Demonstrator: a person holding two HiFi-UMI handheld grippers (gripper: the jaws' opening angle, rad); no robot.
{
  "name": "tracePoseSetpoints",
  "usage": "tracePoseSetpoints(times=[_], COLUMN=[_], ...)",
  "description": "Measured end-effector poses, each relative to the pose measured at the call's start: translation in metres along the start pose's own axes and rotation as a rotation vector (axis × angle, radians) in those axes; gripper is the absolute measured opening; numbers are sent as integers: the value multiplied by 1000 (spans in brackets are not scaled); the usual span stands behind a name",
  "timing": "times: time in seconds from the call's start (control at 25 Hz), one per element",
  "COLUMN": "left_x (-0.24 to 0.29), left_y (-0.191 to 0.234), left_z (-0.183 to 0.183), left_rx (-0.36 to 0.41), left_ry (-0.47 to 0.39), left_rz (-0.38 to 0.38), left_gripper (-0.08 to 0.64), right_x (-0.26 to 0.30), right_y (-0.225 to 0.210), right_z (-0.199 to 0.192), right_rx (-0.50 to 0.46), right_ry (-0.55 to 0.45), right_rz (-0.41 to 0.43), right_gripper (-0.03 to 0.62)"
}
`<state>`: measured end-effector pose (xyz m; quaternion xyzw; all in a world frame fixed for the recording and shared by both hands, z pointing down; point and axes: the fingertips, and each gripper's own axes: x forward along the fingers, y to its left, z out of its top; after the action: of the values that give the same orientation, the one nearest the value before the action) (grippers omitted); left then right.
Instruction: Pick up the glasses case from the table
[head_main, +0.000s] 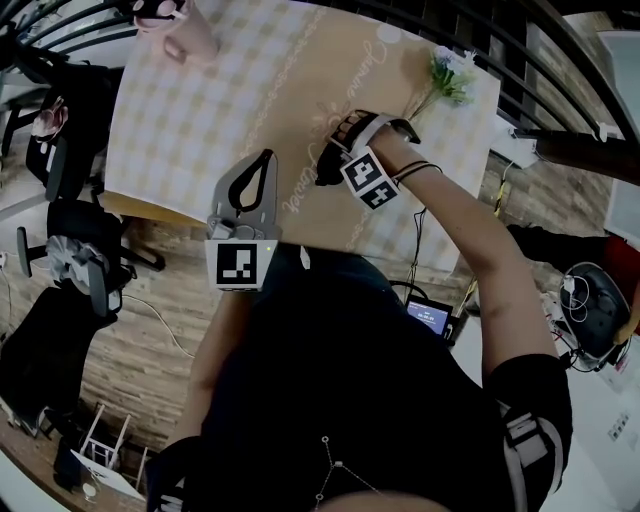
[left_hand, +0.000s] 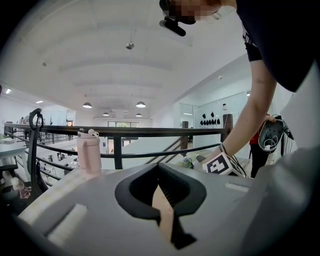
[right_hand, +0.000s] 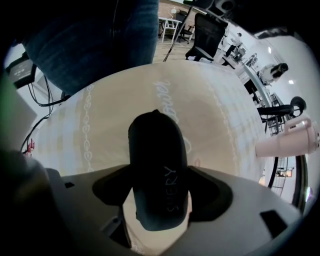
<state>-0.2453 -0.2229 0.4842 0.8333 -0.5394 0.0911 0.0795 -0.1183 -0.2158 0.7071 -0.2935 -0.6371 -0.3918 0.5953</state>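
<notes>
Right hand-held gripper (head_main: 338, 155) is pinching the glasses case (right_hand: 158, 165) lengthwise between its jaws, near the near edge of the counter (head_main: 200, 110). Grasp judged made. Lift not confirmed, as the case sits close over the cloth. Left hand-held gripper (head_main: 266, 158) is pressed together, empty, off the near edge.

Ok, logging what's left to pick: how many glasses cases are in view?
1: the black oval glasses case, gripped by the right gripper over the checked tablecloth. No others show.
</notes>
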Motion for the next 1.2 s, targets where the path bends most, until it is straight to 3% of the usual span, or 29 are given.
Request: tracePoseSetpoints(times=[0.76,1.2], left_x=[3,-2], left_y=[-16,-17], left_z=[24,54], left_rx=[43,96], left_ry=[-51,-145], left_rz=[-74,-110], left_gripper=[11,11], right_x=[-83,-143], right_y=[-16,-26], right_z=[-14,-1], right_rx=[175,402], right_ry=[75,88], right_rz=[-199,-402], right_gripper=[344,341])
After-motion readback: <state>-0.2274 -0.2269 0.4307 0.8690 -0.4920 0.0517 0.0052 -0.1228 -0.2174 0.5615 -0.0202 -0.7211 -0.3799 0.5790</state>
